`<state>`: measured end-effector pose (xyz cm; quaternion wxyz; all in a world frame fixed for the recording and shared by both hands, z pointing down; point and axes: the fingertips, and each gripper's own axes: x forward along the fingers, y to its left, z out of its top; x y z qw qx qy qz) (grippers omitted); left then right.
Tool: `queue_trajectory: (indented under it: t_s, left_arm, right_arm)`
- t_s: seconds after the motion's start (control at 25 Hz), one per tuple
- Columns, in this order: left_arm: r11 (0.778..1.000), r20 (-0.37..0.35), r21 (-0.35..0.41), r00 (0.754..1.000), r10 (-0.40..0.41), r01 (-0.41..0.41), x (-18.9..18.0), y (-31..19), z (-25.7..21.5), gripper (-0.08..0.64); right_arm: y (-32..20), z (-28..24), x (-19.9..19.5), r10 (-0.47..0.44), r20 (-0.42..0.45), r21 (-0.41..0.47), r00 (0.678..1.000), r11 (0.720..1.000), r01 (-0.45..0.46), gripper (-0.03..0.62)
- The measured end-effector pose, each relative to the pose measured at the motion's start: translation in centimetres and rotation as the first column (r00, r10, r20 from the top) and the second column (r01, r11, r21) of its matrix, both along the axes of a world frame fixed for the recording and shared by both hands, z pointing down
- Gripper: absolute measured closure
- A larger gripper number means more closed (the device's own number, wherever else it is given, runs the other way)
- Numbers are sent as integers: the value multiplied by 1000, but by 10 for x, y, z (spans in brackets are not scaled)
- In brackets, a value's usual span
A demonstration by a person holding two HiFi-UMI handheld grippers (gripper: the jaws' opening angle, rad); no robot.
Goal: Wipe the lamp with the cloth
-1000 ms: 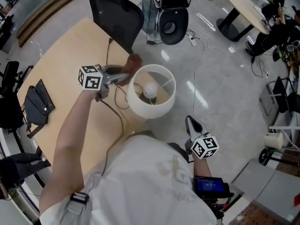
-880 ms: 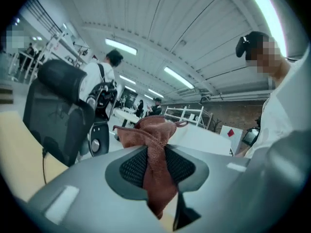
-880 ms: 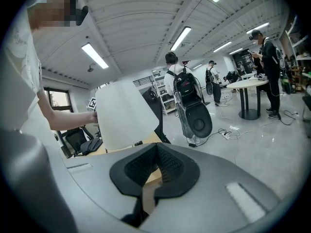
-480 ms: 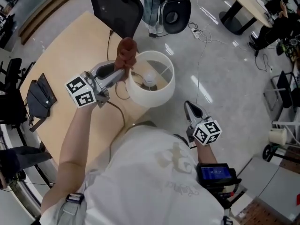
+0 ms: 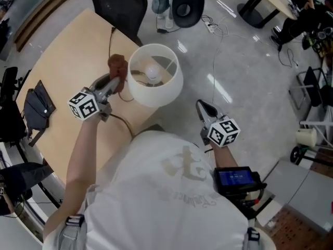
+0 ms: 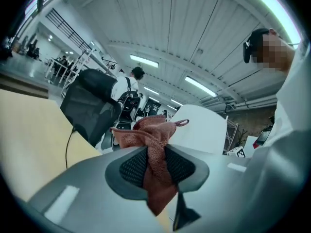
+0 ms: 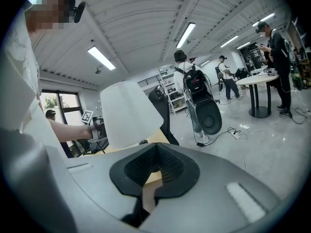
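A black bag [image 5: 35,105] lies flat on the pale wooden surface [image 5: 62,46], well to the left of the lamp [image 5: 155,76]; nearer the lamp on that same side, the left gripper [image 5: 114,80] reaches in over the surface, its jaws clamped on a rust-brown cloth [image 5: 117,65]; the cloth bunches up above the pads and hangs in a fold below them; its bunched end sits just beside the left wall of the lamp's white shade, though whether it touches the shade cannot be told; a dark cable [image 5: 120,120] curls across the surface in front of the lamp's left side; a black office chair [image 5: 117,4] stands behind the lamp, at the far edge of the surface; the lamp itself stands upright near the right edge of the surface, its round bulb showing inside the open top of the shade; to the right of the lamp and well apart from it, the right gripper [image 5: 204,108] is held over the grey floor, its jaws closed together with nothing between them.
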<state>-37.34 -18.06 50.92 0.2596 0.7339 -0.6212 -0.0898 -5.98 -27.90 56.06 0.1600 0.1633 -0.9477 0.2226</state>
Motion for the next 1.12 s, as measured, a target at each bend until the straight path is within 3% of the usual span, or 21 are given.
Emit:
queue_trajectory:
  t_s: [0.08,0.16,0.28,0.4,0.56,0.8,1.0,1.12]
  left_arm:
    - [995,91,54,992,-92,87,-19,7,-40,449]
    - [978,180,135,966,-184,162,-18,11,-85,446]
    - [951,230,226,937,-262,210,12,12,-127,445]
    - [937,259,277,923,-285,212,30,4,-133,445]
    - [944,300,265,913,-275,198,59,0,-116,445]
    - [933,234,223,914,-332,282,57,14,-75,444]
    - [941,175,53,924,-339,334,76,36,-21,443]
    - [930,200,31,909,-365,367,75,53,-22,443]
  right_arm:
    - [-10,-1,-24,-30,29,15,999,999,30,578]
    - [-12,-11,-34,-48,48,24,998,999,47,578]
    - [-2,-15,-12,-30,28,10,999,1000,30,578]
    - [5,-2,-15,-45,15,1,999,999,45,578]
    - [15,6,-13,-57,13,-18,998,998,57,578]
    - [22,9,-8,-74,13,-34,997,997,74,578]
    - [29,-7,15,-93,14,-46,996,995,94,578]
    - [31,-7,15,-105,21,-41,994,994,106,578]
